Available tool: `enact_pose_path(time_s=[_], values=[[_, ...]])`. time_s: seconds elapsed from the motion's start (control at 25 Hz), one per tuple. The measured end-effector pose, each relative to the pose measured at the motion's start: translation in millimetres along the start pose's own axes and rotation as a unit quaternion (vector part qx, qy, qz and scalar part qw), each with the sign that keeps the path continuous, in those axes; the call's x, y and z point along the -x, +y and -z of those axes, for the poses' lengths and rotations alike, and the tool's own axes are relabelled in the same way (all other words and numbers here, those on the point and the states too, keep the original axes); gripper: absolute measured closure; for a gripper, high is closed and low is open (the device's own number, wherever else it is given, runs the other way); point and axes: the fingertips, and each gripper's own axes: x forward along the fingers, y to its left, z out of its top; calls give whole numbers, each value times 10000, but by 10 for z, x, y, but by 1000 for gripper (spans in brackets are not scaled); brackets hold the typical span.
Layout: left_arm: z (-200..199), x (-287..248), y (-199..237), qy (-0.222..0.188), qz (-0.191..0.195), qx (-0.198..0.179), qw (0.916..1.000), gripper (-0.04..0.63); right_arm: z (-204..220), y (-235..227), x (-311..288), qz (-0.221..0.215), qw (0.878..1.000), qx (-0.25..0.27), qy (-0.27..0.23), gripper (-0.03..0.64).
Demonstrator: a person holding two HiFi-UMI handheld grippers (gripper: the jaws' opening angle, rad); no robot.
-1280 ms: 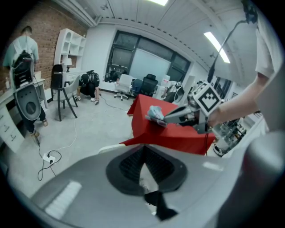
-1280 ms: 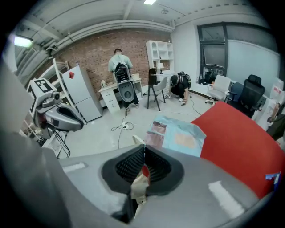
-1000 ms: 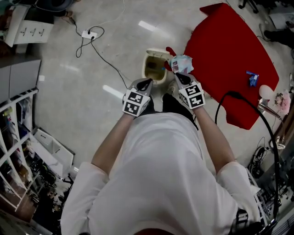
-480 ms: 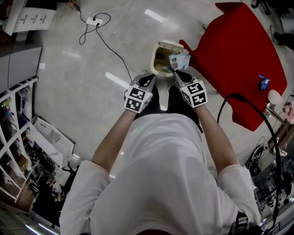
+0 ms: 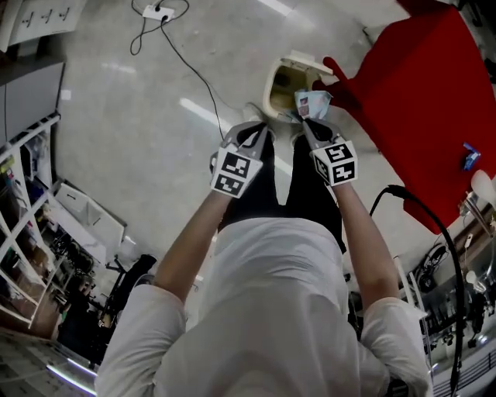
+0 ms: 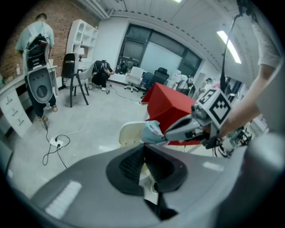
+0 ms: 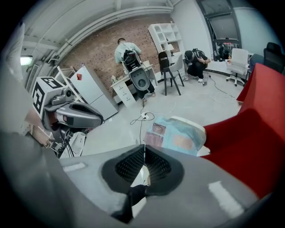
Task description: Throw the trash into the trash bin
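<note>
A cream trash bin (image 5: 279,63) stands open on the floor beside a red-draped table (image 5: 422,93). My right gripper (image 5: 306,120) is shut on a crumpled light-blue wrapper (image 5: 312,102), which hangs over the bin's near right rim. In the right gripper view the wrapper (image 7: 178,136) sticks out past the closed jaws (image 7: 144,148), with the bin's rim (image 7: 198,126) behind it. My left gripper (image 5: 262,130) is shut and holds nothing, just left of the bin's near side. The left gripper view shows its closed jaws (image 6: 143,149), the bin (image 6: 131,132) and the wrapper (image 6: 152,132).
A power strip with a black cable (image 5: 157,11) lies on the floor to the far left of the bin. Shelving (image 5: 31,225) lines the left side. Chairs and people (image 7: 129,55) are far across the room. A black cable (image 5: 434,233) hangs at the right.
Both grippers have sunk toward the bin, and the wrapper has come from the table's edge to the bin's near rim. The person has leaned further over.
</note>
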Motion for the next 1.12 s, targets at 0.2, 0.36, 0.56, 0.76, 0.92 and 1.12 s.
enact_pose_path(time_s=[0.2,0.36,0.56,0.76,0.92,1.12], values=[[178,-211,121,67,-29,-43,10000,591,224,-100,-359,-69,9995,-308,66,614],[342,-445,168,87,-25,92,9999,591,366,-186,-624,-216,9987,-469,-35,614],[610,-825,192,111,-1,226,9997,591,653,-324,-1021,-460,9968,-646,-103,614],[851,-1210,319,151,-1,314,9994,591,944,-543,-1429,-473,9956,-805,-41,614],[1065,-1431,324,221,37,406,9989,591,1233,-651,-1648,-512,9955,-788,118,612],[1297,-1632,350,357,129,407,9985,591,1503,-830,-1901,-434,9953,-811,311,612]])
